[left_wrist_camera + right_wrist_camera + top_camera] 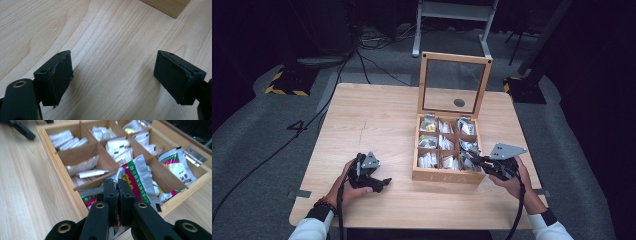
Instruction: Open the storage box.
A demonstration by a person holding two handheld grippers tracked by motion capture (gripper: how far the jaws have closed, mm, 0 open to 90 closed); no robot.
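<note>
Sachet [140, 180]: silver foil, green-red print, crinkled.

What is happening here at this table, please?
A person holds a gripper in each hand at a wooden table. The right gripper has closed its jaws on a green, red and white sachet in a near corner compartment of the open wooden box, which holds many small packets. The box's glass lid stands upright. The left gripper rests open over bare table, holding nothing.
</note>
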